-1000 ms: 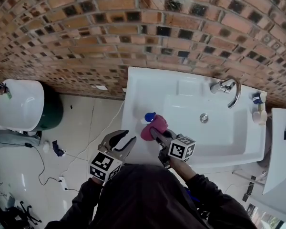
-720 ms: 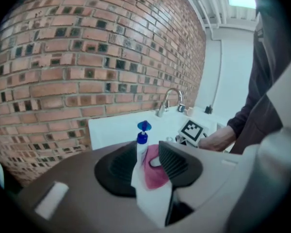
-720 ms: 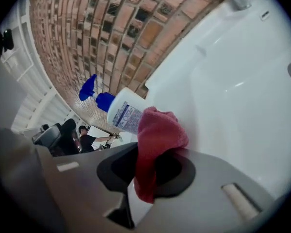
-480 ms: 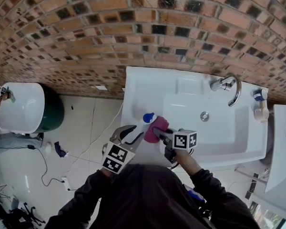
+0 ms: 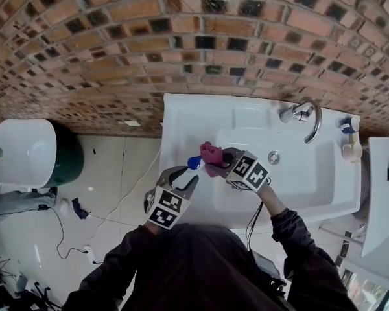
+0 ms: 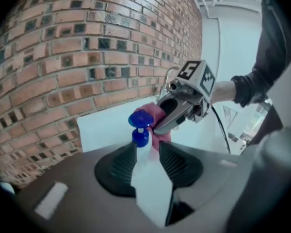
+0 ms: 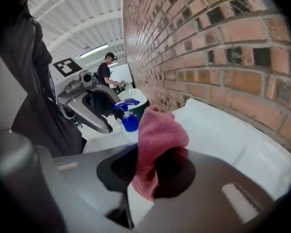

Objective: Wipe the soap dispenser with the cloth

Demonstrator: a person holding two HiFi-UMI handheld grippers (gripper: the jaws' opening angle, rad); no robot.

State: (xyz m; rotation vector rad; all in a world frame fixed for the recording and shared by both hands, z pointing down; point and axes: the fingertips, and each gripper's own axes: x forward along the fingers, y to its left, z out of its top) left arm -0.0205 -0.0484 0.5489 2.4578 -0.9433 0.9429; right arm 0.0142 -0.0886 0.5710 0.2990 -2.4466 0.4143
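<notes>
Brick fills the back of the shot, a red-brown wall (image 5: pixel 117 57) studded with dark glazed blocks, and below it sits the white sink (image 5: pixel 181 118). Over that leans the person in a dark top (image 5: pixel 194 264), a claw in each hand, both reaching for the sink's left ledge. Right claw (image 7: pixel 146 154) first: it's clamped hard on the pink cloth (image 7: pixel 160 130), which stands up in a bunched fold between the jaws, right beside the soap dispenser (image 6: pixel 140 136). Left claw (image 5: pixel 188 175) now: narrow, jaws drawn almost together with only a slit between them, nothing gripped, tips aimed at the dispenser's pale body just under the blue pump head. Whether those tips touch the bottle can't be made out. Across the basin, the curved tap (image 5: pixel 308 115) arches over the right side. The dispenser stands upright on that flat left ledge, between the two claws. Smallest of all, a little blue-capped bottle (image 5: pixel 349 141) sits at the sink's far right corner.
</notes>
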